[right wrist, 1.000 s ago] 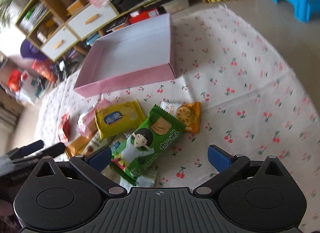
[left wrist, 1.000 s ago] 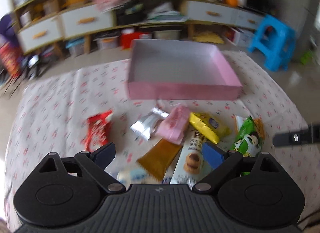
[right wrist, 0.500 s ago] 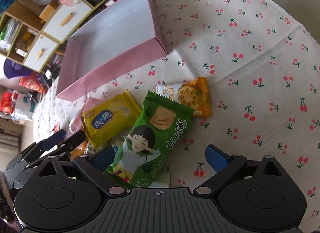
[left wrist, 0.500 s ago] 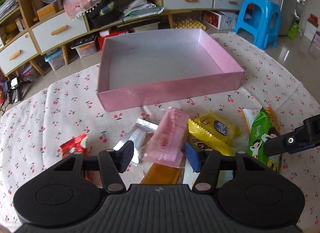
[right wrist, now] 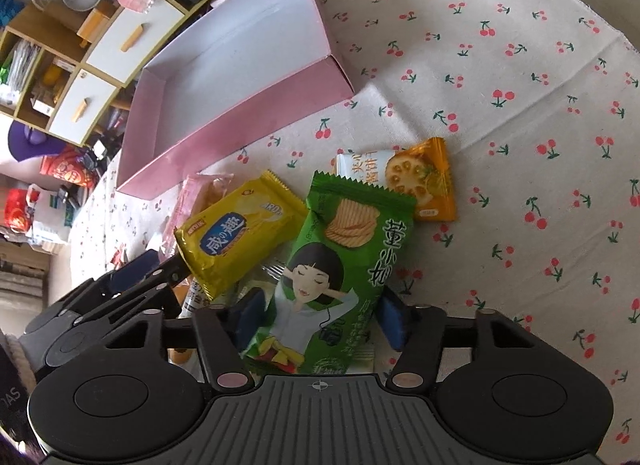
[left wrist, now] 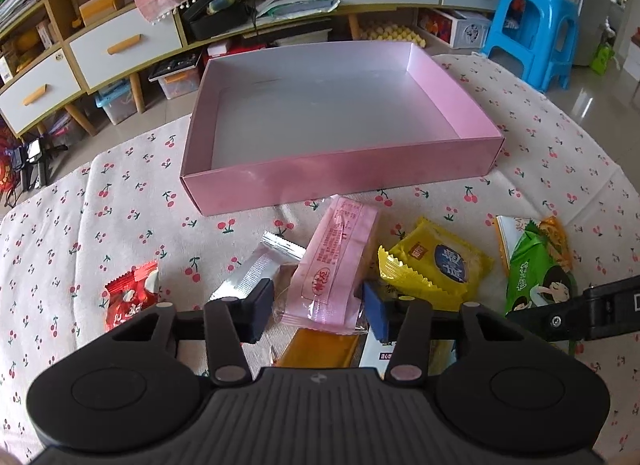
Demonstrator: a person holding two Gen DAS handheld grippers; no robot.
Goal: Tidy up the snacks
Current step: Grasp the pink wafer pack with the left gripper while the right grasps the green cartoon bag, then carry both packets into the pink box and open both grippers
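Loose snack packets lie on the cherry-print cloth in front of an empty pink box [left wrist: 340, 177]. My left gripper [left wrist: 318, 307] points down at a pink packet [left wrist: 340, 257]. Its jaws are closing and both pads touch the packet's near end. My right gripper [right wrist: 320, 317] has a green crisp bag [right wrist: 340, 249] between its pads. Those jaws are closing too, and the pads meet the bag's edges. A yellow packet [right wrist: 240, 241] and an orange lotus-root packet [right wrist: 420, 181] lie beside the green bag.
A red packet [left wrist: 130, 297], a silver packet [left wrist: 256, 273] and an amber packet [left wrist: 324, 349] lie around the left gripper. Beyond the table stand drawer shelves [left wrist: 120, 45] and a blue stool [left wrist: 536, 29]. Bare cloth [right wrist: 540, 145] stretches to the right of the snacks.
Both grippers sank toward the snacks. The left jaws narrowed onto the pink packet and the right jaws onto the green bag.
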